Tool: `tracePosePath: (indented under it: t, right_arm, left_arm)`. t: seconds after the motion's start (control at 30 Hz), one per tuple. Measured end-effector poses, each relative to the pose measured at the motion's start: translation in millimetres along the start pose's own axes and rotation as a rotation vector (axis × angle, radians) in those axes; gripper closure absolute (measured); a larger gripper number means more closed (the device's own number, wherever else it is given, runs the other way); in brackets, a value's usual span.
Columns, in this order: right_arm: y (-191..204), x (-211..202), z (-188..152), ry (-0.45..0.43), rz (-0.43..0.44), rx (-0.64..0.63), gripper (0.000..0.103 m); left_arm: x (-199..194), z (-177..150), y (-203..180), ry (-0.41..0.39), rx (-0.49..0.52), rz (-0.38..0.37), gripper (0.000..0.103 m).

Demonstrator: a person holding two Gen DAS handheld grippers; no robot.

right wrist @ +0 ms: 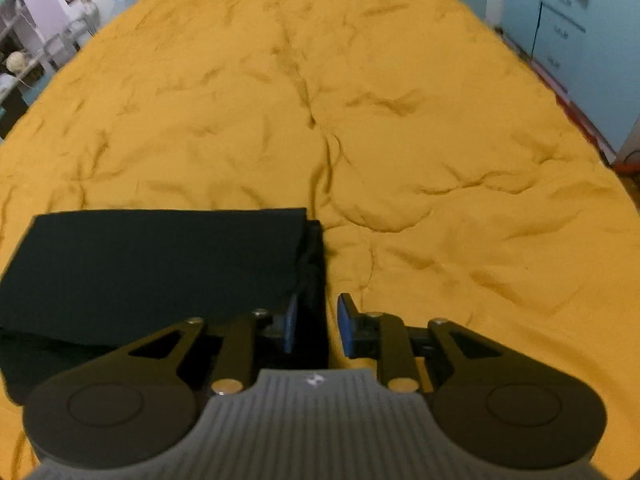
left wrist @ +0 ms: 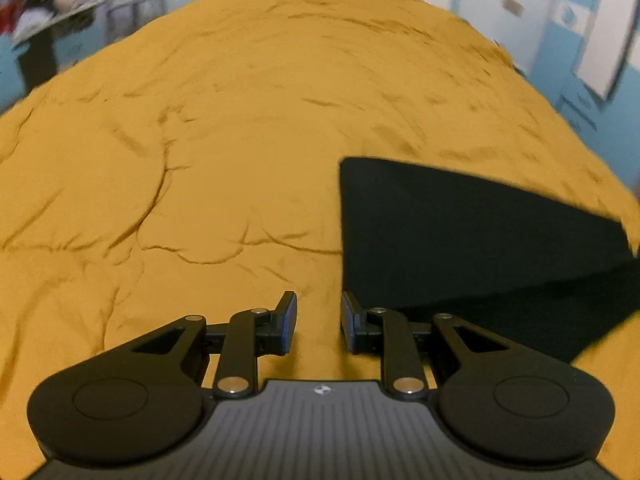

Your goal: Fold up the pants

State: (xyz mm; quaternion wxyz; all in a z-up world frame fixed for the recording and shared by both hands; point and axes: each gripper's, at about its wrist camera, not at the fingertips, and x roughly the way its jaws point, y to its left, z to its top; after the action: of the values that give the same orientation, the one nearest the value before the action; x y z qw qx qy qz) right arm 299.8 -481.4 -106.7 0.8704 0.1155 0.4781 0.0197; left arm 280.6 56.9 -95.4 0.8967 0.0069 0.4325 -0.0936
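Observation:
The black pants [left wrist: 460, 232] lie folded in a flat stack on the mustard-yellow bedspread [left wrist: 240, 128]. In the left wrist view they lie to the right of my left gripper [left wrist: 319, 322], which is open and empty beside their left edge. In the right wrist view the pants [right wrist: 160, 264] lie at the lower left. My right gripper [right wrist: 318, 326] is open, its jaws astride the stack's right edge with dark fabric in the gap, its left finger [right wrist: 291, 322] over the cloth and its right finger [right wrist: 346, 326] over the bedspread [right wrist: 400, 140].
The wrinkled bedspread covers the whole bed. Blue cabinets [right wrist: 568, 40] and a red strip along the floor stand at the right. Shelves with clutter [left wrist: 52, 4] stand at the far left. A white board [left wrist: 608, 40] hangs at the far right.

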Motion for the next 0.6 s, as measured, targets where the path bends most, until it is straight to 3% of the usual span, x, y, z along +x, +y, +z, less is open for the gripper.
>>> tracePosePath:
  t: [0.1,0.17,0.27,0.33,0.43,0.5,0.53,0.6]
  right_arm:
    - [14.6,-20.0,-21.3,-0.077,0.047,-0.009,0.084]
    - [26.0,-22.3,-34.6,-0.114,0.074,-0.007,0.083]
    - [38.2,-20.4,-52.7,-0.159,0.099,0.007,0.083]
    - [51.2,-16.1,-60.2,-0.192,0.099,-0.009,0.083]
    - [61.1,-11.0,-64.2,-0.22,0.083,-0.043,0.079]
    - [62.8,-8.3,-64.6,-0.231,0.056,-0.041,0.079]
    - [62.0,-6.3,-65.2,-0.234,0.051,-0.037,0.078]
    - [58.6,4.3,-67.4,-0.204,0.044,-0.021,0.079]
  left_arm:
    - [0.3,-6.5,-14.3,0.009,0.104,-0.02,0.061]
    - [4.4,-10.7,-27.1,0.022,0.185,-0.007,0.059]
    - [18.3,-16.5,-43.7,0.05,0.311,0.086,0.058]
    - [25.3,-17.8,-45.4,0.057,0.334,0.129,0.058]
    - [25.6,-14.2,-43.0,0.028,0.318,0.111,0.059]
    - [27.2,-12.3,-43.1,0.021,0.324,0.106,0.065]
    - [29.1,-11.4,-43.0,0.03,0.318,0.095,0.078]
    - [33.6,-11.1,-42.8,0.068,0.296,0.075,0.092]
